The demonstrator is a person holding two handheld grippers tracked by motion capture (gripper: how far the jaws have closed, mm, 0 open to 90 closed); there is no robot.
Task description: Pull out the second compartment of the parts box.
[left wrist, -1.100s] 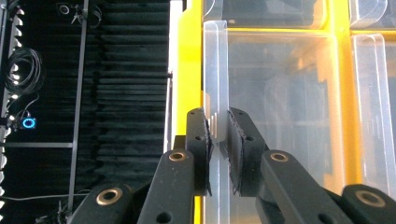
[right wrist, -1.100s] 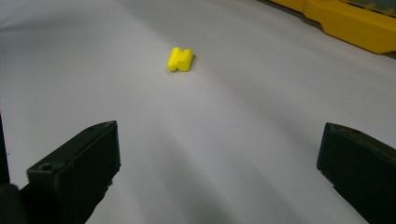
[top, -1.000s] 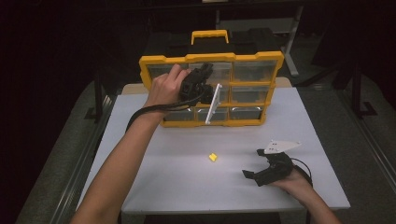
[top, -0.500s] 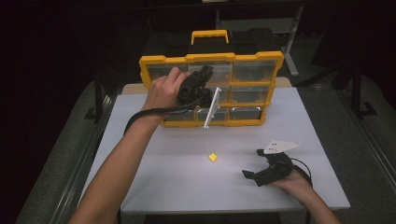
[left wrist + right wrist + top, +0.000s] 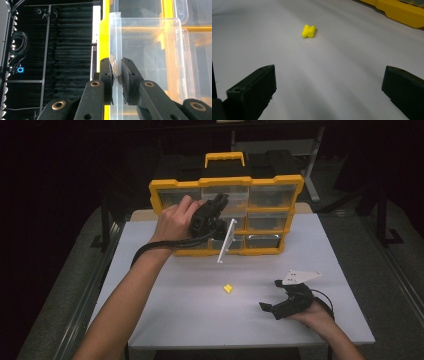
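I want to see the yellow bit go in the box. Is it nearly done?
Not yet. The left gripper is shut on a clear drawer of the yellow organizer; how far out it is I cannot tell. The right gripper waits open on the table. The small yellow piece lies there, not yet picked up.

Hidden and cut-off parts
We cannot read the organizer's (image 5: pixel 226 215) bin contents; our left hand (image 5: pixel 175 221) covers part of its front, and picture edges crop both forearms.

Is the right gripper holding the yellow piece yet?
No. The right gripper stands open, and the yellow piece lies on the table ahead of it.
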